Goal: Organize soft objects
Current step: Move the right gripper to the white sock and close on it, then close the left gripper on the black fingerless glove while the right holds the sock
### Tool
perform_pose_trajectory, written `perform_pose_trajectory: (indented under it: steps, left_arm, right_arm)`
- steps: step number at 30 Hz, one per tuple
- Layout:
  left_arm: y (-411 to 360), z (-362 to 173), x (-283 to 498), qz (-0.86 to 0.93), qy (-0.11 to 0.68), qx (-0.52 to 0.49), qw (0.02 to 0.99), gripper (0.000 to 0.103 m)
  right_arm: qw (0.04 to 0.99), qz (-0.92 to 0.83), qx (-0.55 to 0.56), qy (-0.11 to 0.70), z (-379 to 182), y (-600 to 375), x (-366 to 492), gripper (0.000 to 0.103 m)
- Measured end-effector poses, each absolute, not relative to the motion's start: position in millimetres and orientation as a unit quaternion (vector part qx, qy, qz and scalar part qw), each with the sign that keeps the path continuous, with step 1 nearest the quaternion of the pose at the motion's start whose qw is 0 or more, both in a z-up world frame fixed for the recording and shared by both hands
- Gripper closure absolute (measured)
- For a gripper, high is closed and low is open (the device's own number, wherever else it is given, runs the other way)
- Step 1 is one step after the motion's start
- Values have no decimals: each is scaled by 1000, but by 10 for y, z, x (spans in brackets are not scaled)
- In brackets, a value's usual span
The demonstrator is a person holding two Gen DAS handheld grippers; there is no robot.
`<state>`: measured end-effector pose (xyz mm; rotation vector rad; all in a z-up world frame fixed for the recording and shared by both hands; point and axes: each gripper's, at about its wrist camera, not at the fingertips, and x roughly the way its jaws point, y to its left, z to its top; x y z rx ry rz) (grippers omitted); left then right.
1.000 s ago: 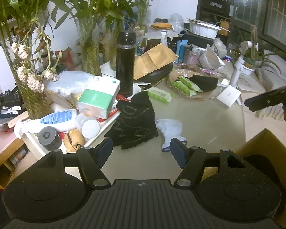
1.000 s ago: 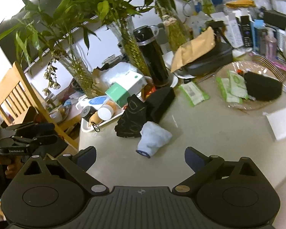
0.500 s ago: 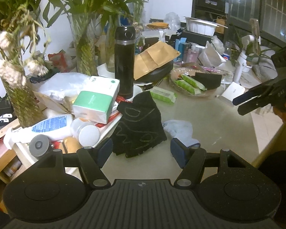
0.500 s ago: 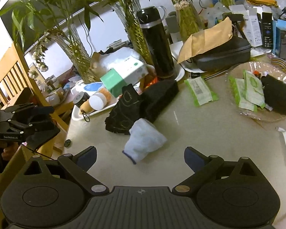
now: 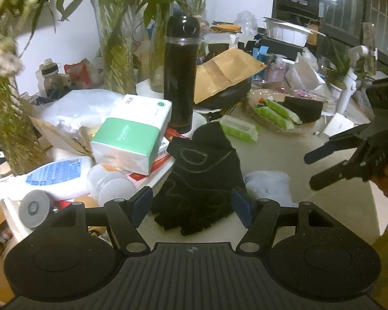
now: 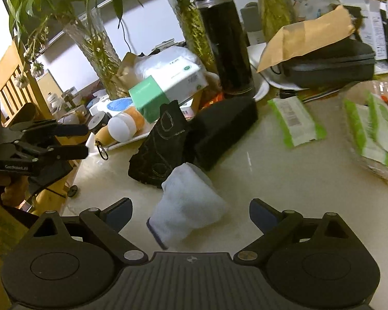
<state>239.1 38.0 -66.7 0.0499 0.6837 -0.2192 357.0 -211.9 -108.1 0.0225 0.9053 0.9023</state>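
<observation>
A black stitched glove (image 5: 201, 180) lies on the pale table, its near end between the fingertips of my left gripper (image 5: 191, 205), which is open and holds nothing. A light blue-white sock (image 6: 187, 206) lies crumpled beside the glove (image 6: 157, 152); it also shows as the sock (image 5: 270, 187) in the left wrist view. My right gripper (image 6: 191, 213) is open just above the sock, its pads apart on either side. Each gripper shows in the other's view: the right gripper (image 5: 331, 165) at the right, the left gripper (image 6: 64, 142) at the left.
A white tray (image 5: 165, 173) holds a green-white tissue box (image 5: 134, 134), bottles and jars. Behind stand a black flask (image 5: 181, 77), glass vases with plants (image 5: 116, 59), a brown envelope (image 5: 225, 72), green wipe packs (image 6: 295, 121), a black pouch (image 6: 225, 129), a wooden chair (image 6: 13, 77).
Both grippers have come down and closer to the table; the glove and the sock now look larger and sit between the fingertips. Jaw openings look unchanged.
</observation>
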Motion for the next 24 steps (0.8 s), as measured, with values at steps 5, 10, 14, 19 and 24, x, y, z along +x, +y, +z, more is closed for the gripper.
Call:
perform_pose_trajectory:
  steps: [5, 10, 14, 19, 24]
  left_arm:
    - [335, -813, 2528, -112, 332, 41, 936, 37]
    - [334, -951, 2689, -114, 331, 38, 936, 37]
    - [330, -1026, 2797, -111, 328, 49, 937, 37]
    - [364, -1125, 2954, -116, 337, 30, 934, 37]
    - [355, -1178, 3070, -123, 339, 21, 932, 37]
  right_arm:
    - [797, 433, 9, 421, -1227, -1981, 3620, 6]
    - [791, 440, 5, 425, -1388, -1851, 3682, 11]
    - [793, 427, -13, 434, -1512, -1770, 3700, 36]
    - [800, 409, 19, 438, -1526, -1911, 3733, 42]
    - [807, 400, 43, 432, -1394, -2178, 3702, 43]
